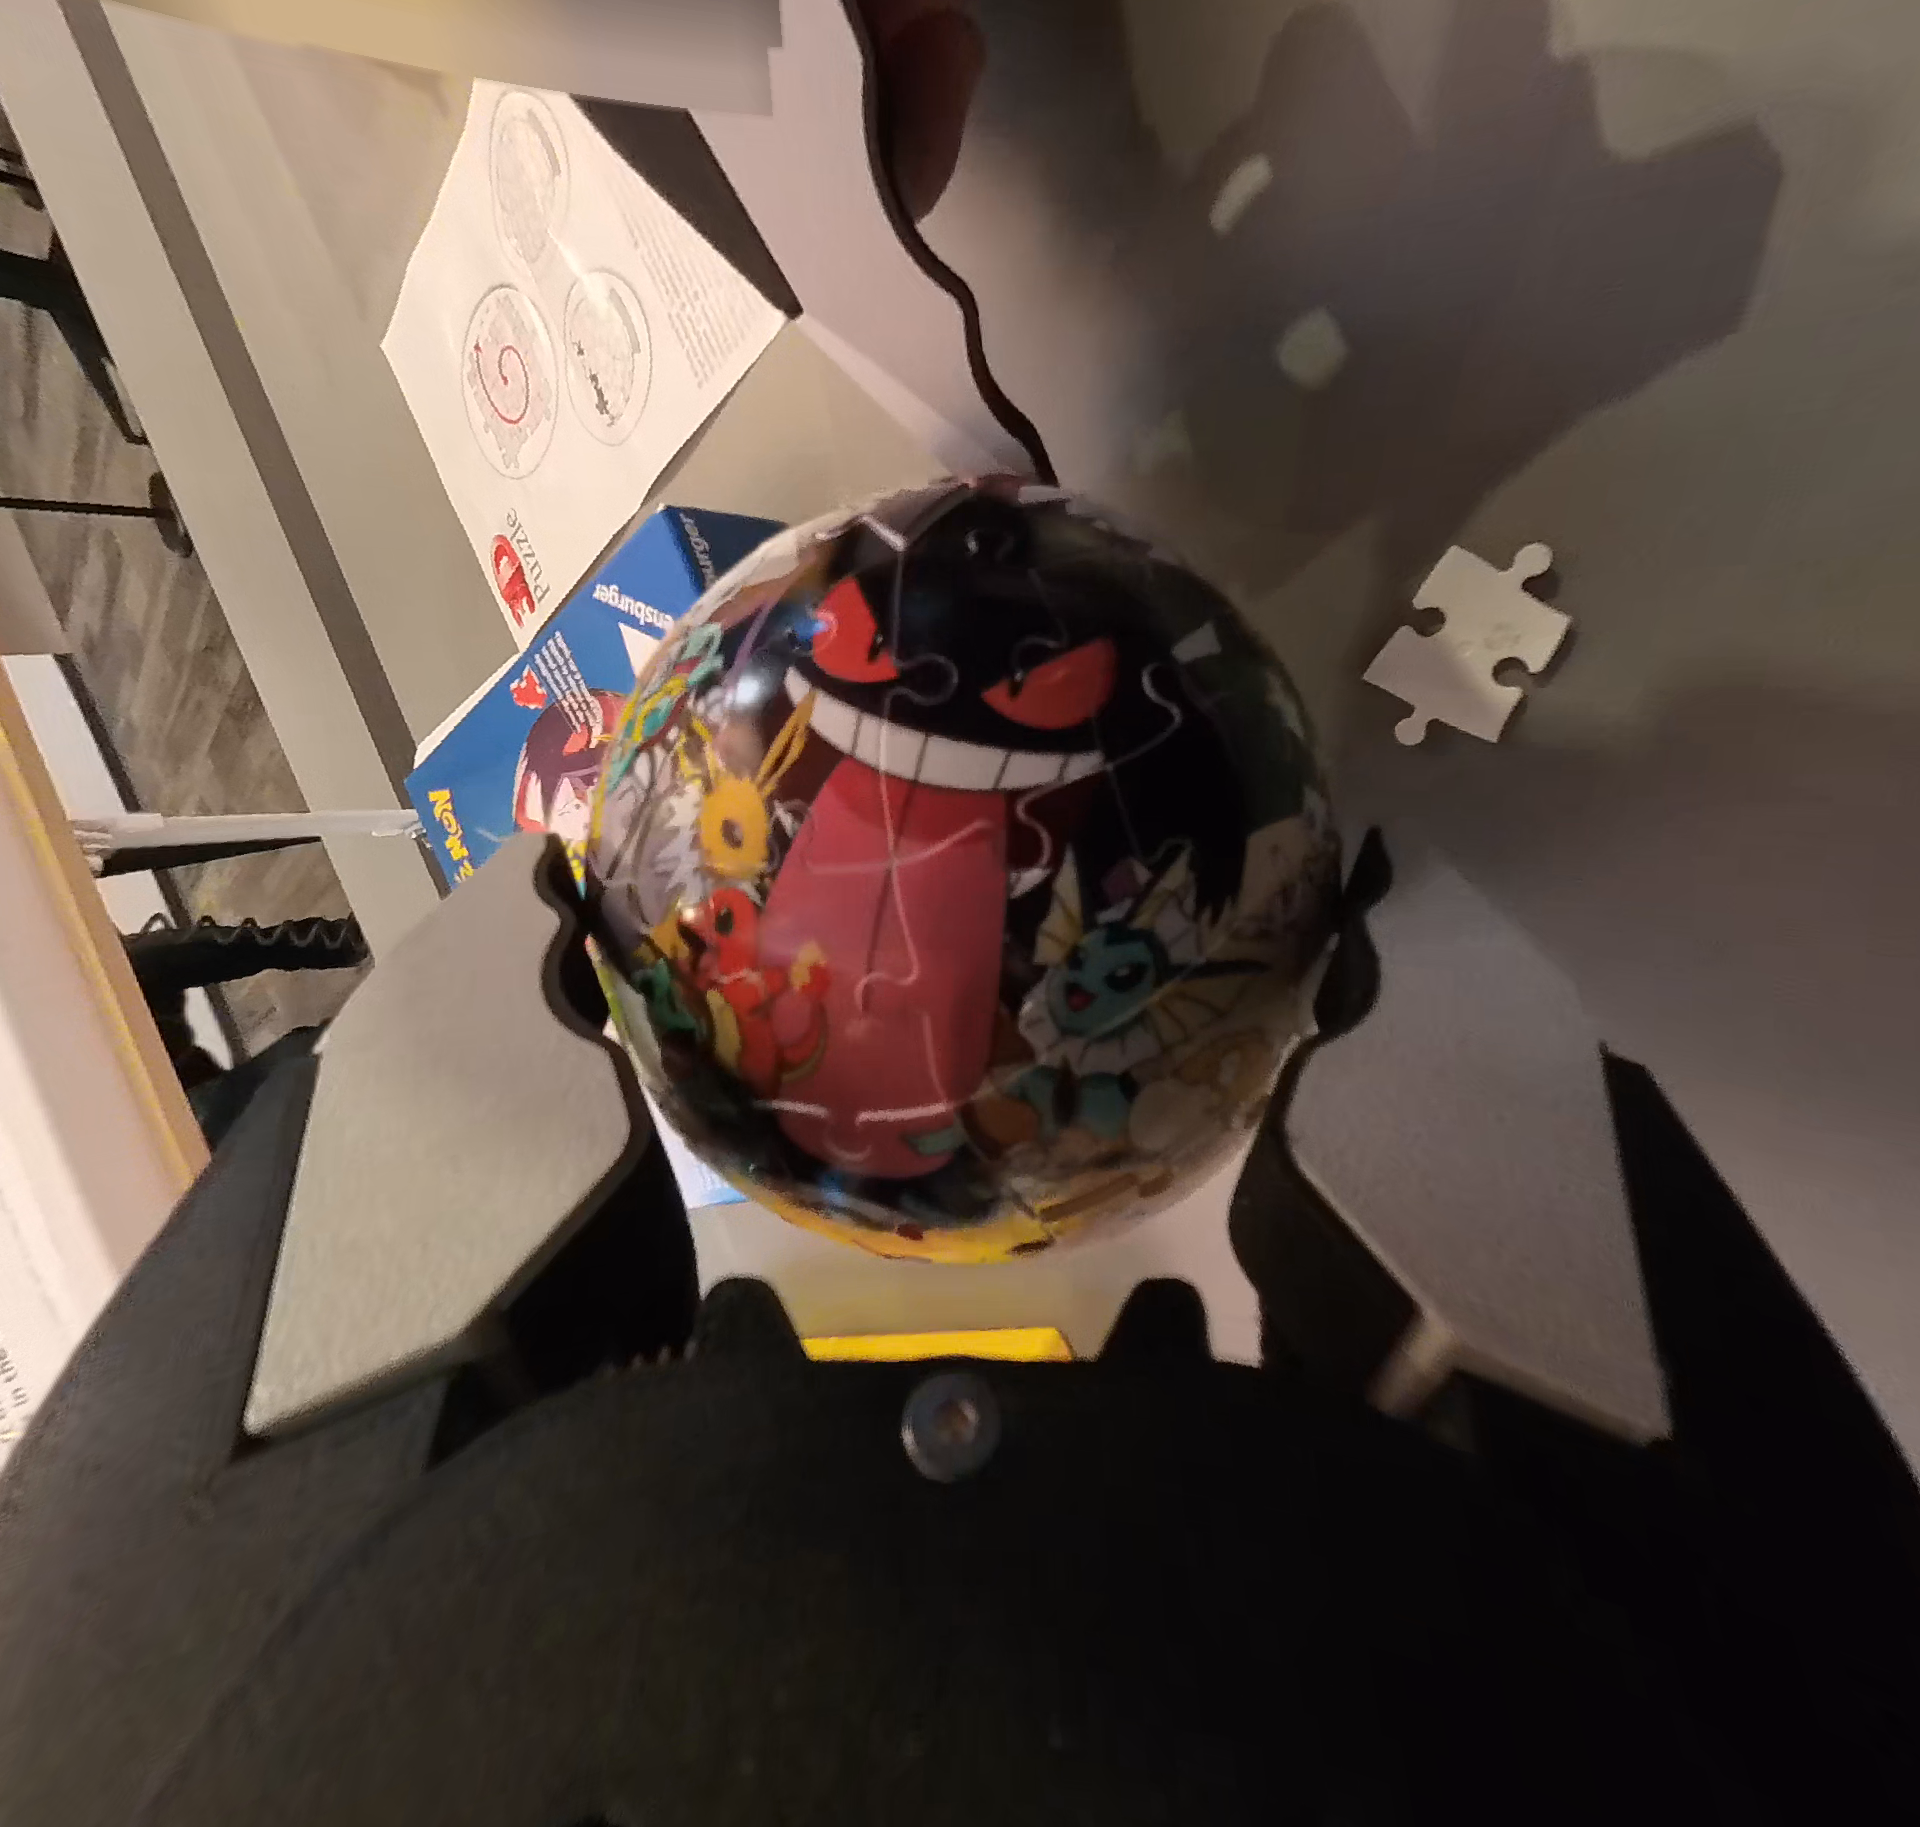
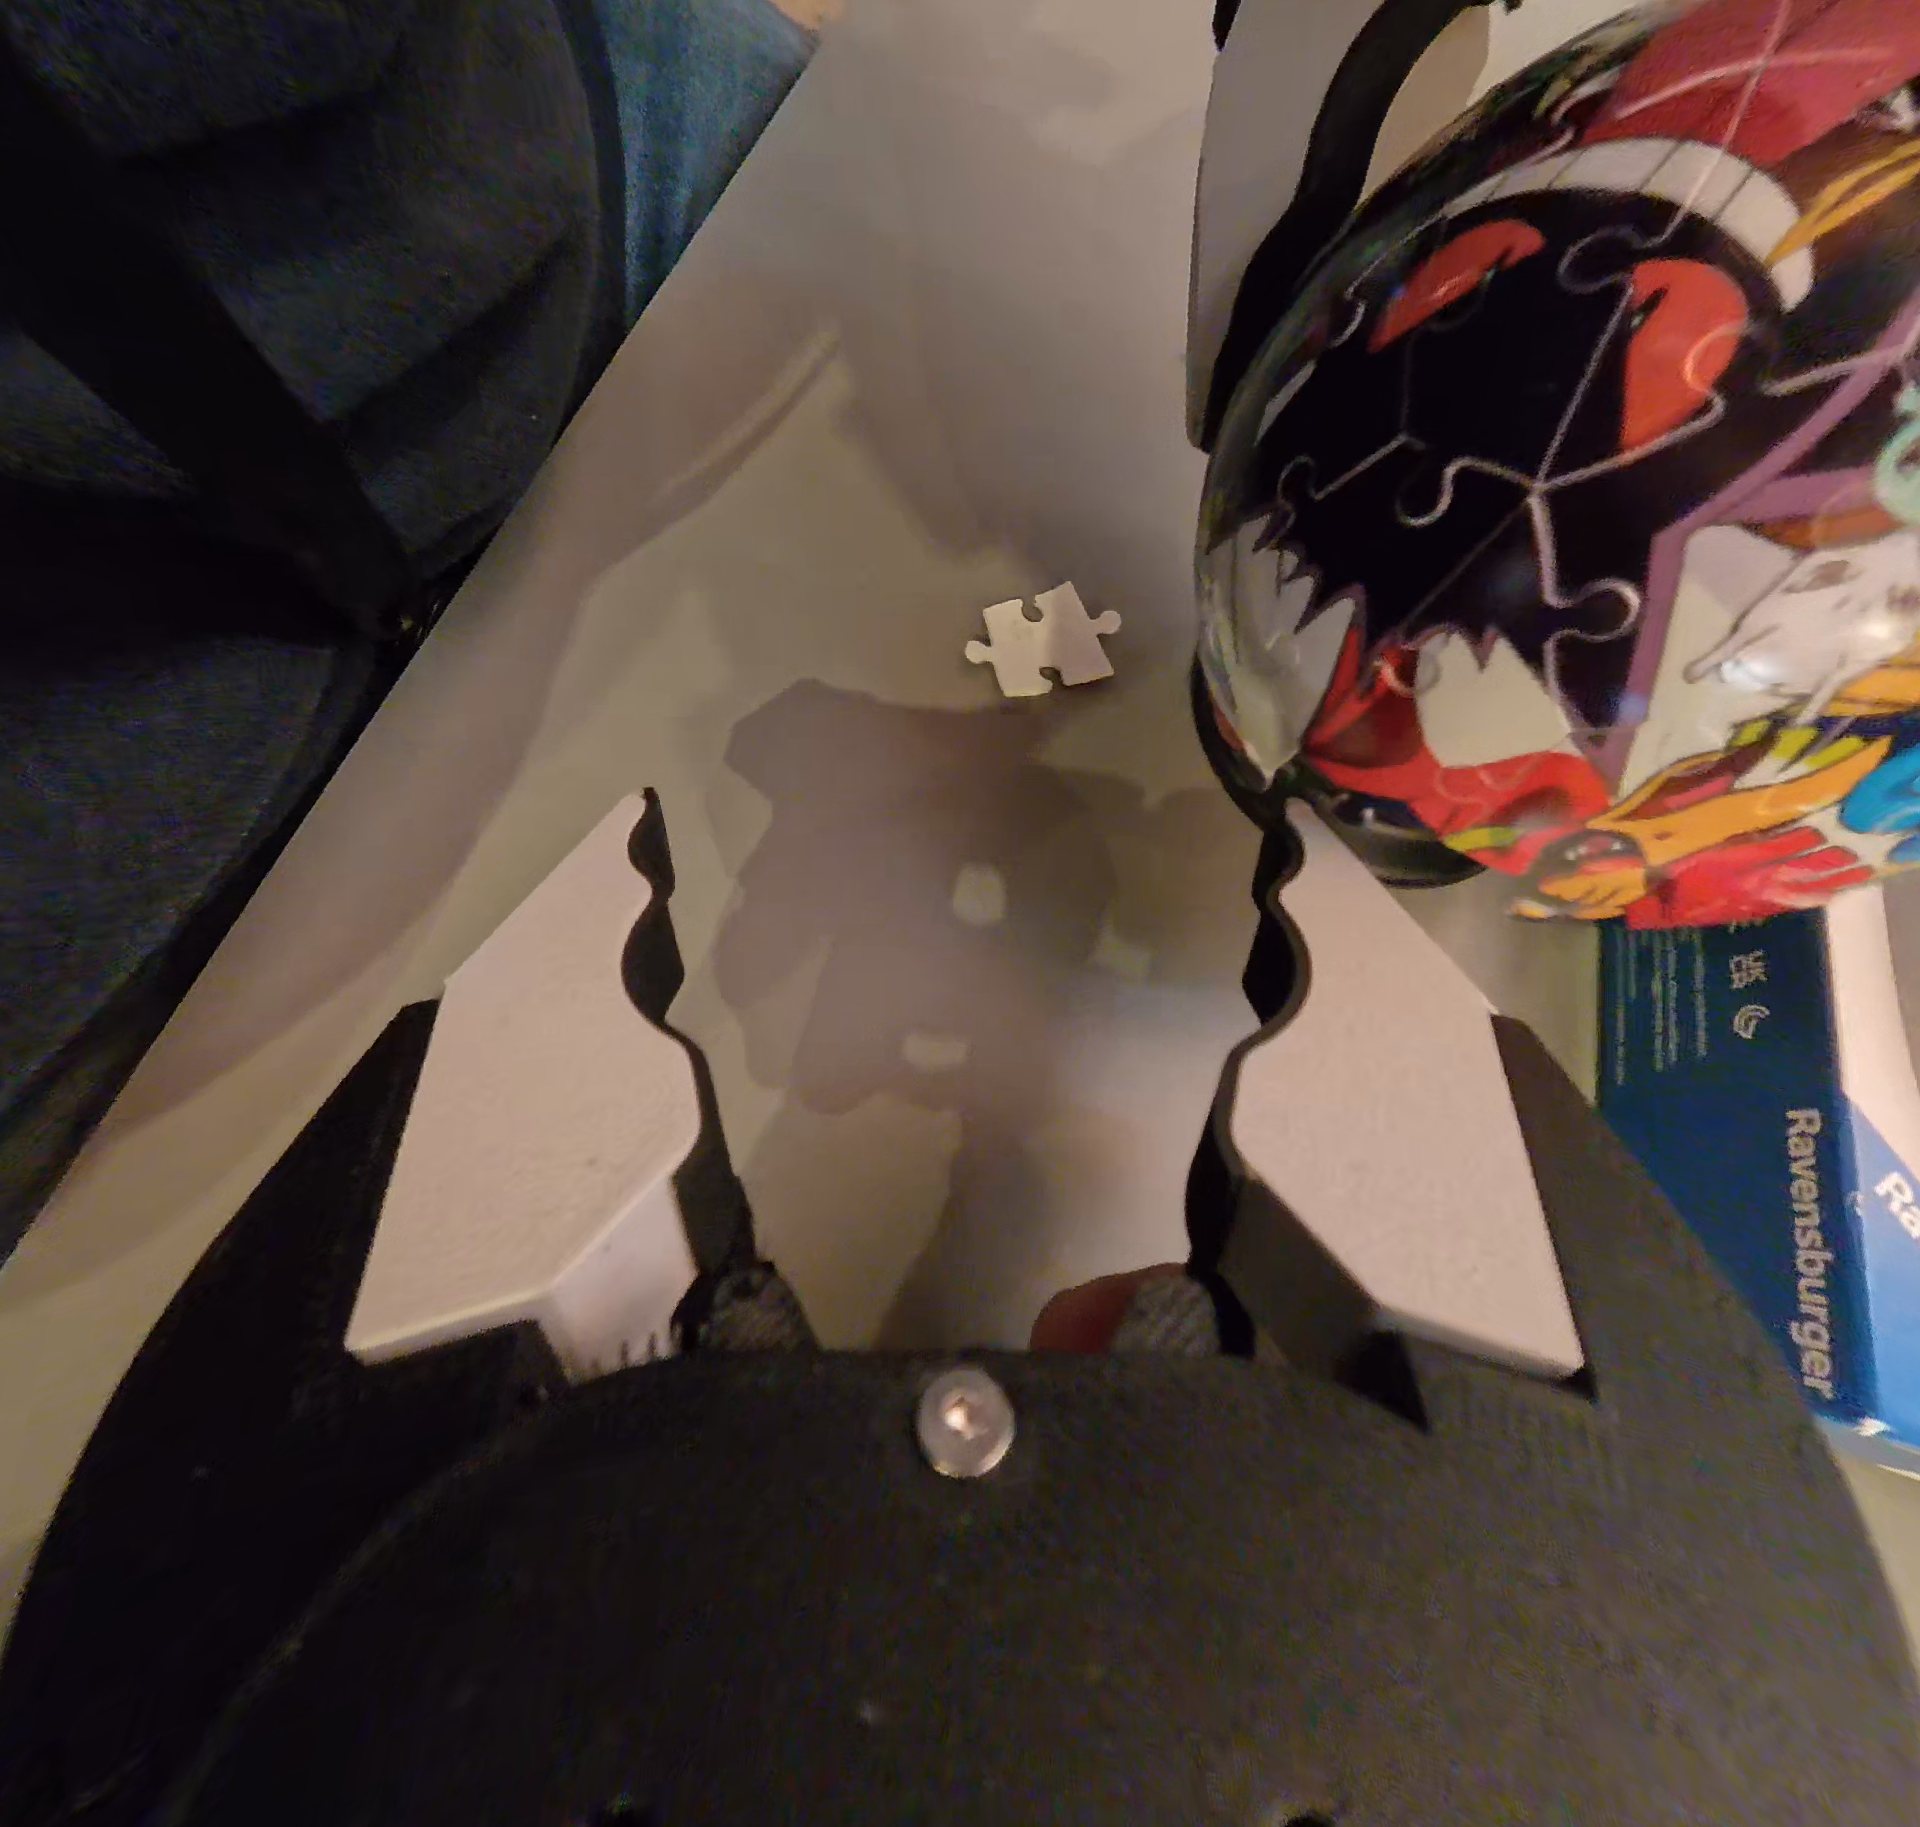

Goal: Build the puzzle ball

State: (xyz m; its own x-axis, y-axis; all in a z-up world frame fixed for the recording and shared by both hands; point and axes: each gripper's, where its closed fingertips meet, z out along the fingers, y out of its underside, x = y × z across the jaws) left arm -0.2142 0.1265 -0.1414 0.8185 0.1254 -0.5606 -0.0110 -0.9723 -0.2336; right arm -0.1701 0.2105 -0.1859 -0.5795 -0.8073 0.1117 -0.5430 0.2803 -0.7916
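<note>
Gripping the glossy, colourful cartoon-printed puzzle ball on both sides, the left gripper holds it above a blue cardboard box. Right gripper hangs spread beside the ball, over a loose white puzzle piece on the table.

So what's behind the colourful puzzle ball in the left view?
Behind the colourful round puzzle ball lies a blue cardboard box, partly covered by the ball; beyond it, a white instruction sheet. The box's covered part is hidden.

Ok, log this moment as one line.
left gripper: shut on puzzle ball | right gripper: open, empty | loose piece: blank side up on table, ahead of right gripper
</note>
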